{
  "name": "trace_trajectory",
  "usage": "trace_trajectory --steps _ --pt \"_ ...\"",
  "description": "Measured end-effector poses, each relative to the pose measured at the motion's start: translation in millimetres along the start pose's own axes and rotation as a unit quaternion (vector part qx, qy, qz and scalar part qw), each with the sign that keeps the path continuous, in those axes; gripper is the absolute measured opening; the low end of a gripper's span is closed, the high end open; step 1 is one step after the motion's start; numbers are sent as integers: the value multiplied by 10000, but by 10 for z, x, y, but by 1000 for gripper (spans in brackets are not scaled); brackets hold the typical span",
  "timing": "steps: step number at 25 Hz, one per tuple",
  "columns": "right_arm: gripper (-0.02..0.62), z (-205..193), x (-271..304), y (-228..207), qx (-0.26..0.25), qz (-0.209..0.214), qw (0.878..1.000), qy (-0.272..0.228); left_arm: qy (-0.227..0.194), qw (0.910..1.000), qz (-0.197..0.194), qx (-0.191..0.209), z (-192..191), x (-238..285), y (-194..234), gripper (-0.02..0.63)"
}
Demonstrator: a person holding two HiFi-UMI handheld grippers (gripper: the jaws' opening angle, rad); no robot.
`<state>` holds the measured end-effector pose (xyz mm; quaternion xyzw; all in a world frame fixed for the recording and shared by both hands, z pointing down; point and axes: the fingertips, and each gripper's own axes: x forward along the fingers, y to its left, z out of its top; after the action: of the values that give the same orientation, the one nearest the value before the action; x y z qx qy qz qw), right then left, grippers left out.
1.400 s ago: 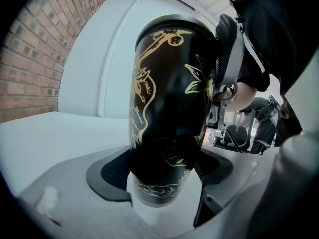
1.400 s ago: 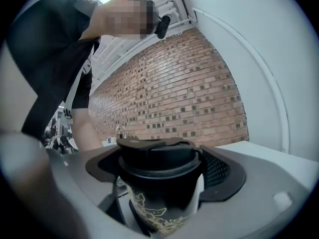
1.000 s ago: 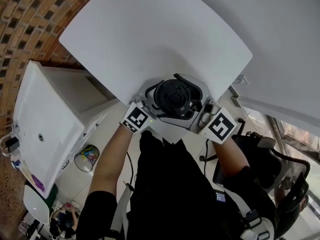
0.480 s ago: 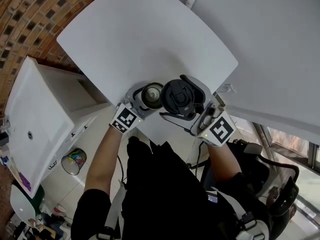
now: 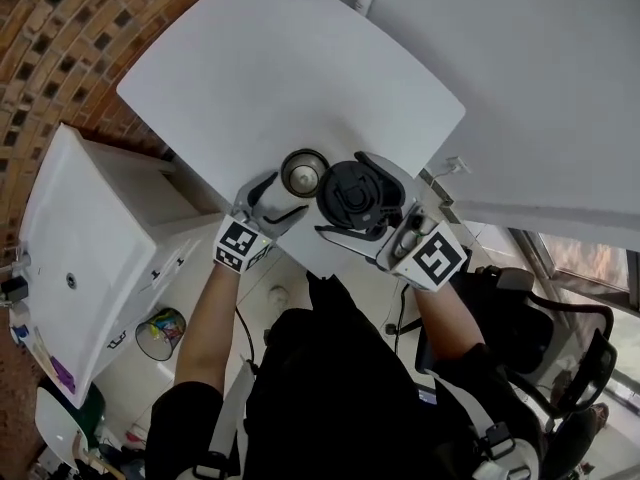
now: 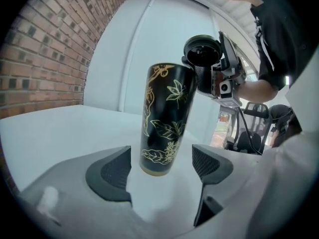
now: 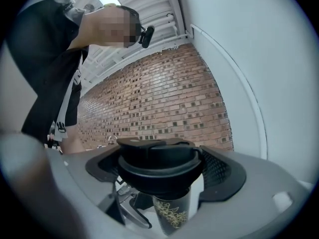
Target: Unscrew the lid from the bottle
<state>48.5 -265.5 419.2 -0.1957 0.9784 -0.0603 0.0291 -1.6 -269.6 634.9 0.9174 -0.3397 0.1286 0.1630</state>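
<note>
Standing upright on the white bench (image 5: 290, 68), near the edge closest to the person: one bottle (image 6: 164, 118), black, open at the mouth, with pale lining showing from above.

- Markings: gold line drawing of leaves and flowers down the side. No lettering can be made out on it.
- lid (image 7: 159, 158): black, off the bottle, pinched between the pads of the right tongs (image 5: 360, 200). It is held in the air just to the right of the bottle's mouth and clear of it.
- left tongs (image 5: 278, 198): spread, one pad on each side of the bottle's base, with a gap on both sides.
- Marker cubes (image 5: 238, 245): black-and-white square patterns, one on each tool.
- Surface: bench top is plain matte white with rounded corners.
- Room: red-brown brick wall (image 5: 60, 28) behind and to the left. A white cabinet (image 5: 90, 258) stands beside the bench, and pale panels are on the right. On the floor are a bin (image 5: 165, 330) with coloured contents and a black office chair (image 5: 560, 348).
</note>
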Motion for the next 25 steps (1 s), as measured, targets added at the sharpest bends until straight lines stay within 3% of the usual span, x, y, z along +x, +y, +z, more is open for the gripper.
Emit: trace_trajectory --steps 4,13,20,21,22,23,25 --pt "463 166 -28 307 -86 -117 9998 -155 -147 9998 122 -82 112 -305 -89 393" --pt "463 624 -117 1106 -358 -267 9978 -484 -174 9959 -205 864 494 -871 -537 388" --pt "463 742 -190 1777 -580 -109 9966 -574 -333 9963 -298 738 747 -1362 -891 379" --pt "464 742 -220 1839 -648 -106 9961 -584 -429 9957 -272 777 807 -1433 -933 312" --pt "463 724 -251 1883 -747 -106 9955 -581 -546 9950 -245 803 864 -1505 -968 125" --pt "464 705 -279 1932 -809 -108 9950 -578 -647 9944 -250 803 904 -1579 -1012 2" --pt "464 713 -328 2056 -785 -120 9950 -603 -748 9933 -357 802 940 -1719 -1145 2"
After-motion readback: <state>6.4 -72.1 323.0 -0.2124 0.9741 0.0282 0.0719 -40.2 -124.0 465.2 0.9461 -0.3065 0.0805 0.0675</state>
